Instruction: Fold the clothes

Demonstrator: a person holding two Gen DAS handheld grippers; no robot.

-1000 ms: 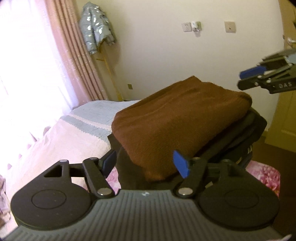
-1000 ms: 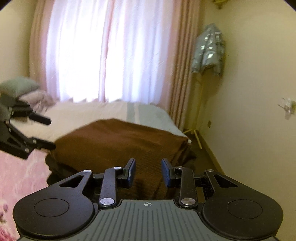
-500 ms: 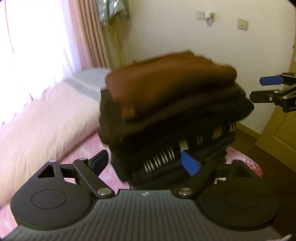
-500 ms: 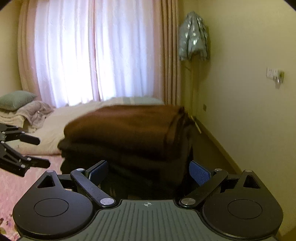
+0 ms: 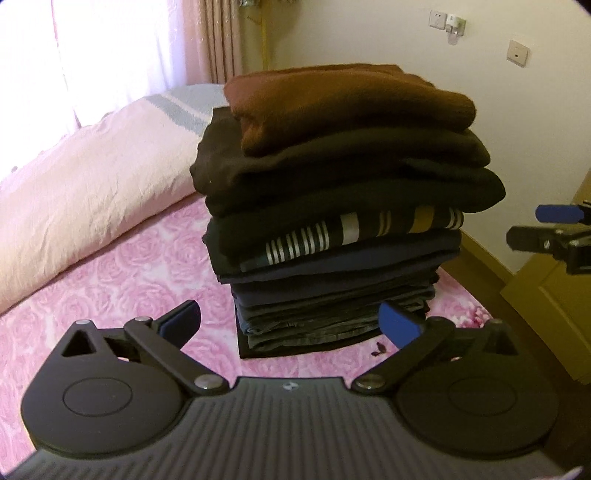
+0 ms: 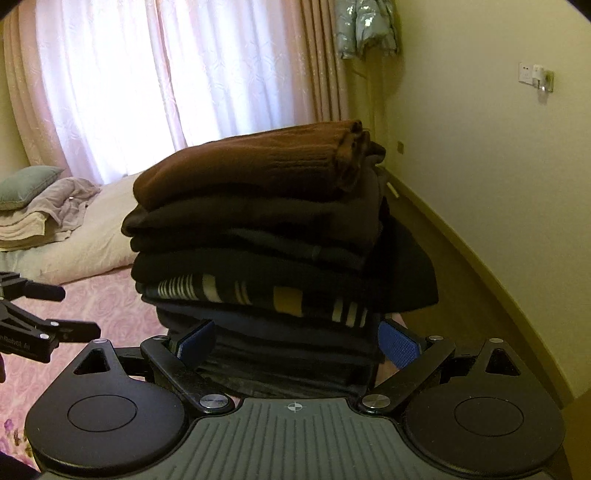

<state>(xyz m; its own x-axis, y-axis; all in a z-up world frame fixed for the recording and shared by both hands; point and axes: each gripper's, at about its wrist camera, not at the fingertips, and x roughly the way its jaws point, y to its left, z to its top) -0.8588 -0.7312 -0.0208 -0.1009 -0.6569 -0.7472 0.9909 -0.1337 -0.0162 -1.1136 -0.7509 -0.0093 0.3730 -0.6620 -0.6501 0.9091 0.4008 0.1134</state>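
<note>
A tall stack of folded clothes (image 5: 343, 206) stands on the pink rose-patterned bed (image 5: 110, 295). A brown sweater (image 5: 343, 103) lies on top, with dark garments and a striped one (image 5: 354, 232) beneath. My left gripper (image 5: 290, 325) is open and empty, low in front of the stack's base. My right gripper (image 6: 297, 341) is open and empty, its fingers on either side of the stack's lower layers (image 6: 288, 354). The brown sweater (image 6: 258, 162) tops the stack in the right wrist view too. Each gripper shows at the edge of the other's view.
A pale pink duvet (image 5: 85, 184) lies on the bed behind the stack. Pillows and a crumpled blanket (image 6: 40, 206) sit at the head. A curtained window (image 6: 147, 74), a wall with a socket (image 5: 443, 22), a hung jacket (image 6: 365, 26) and a wooden door (image 5: 554, 288) surround the bed.
Both grippers have dropped from the top of the stack to its base and opened wider. The whole stack now shows from the side.
</note>
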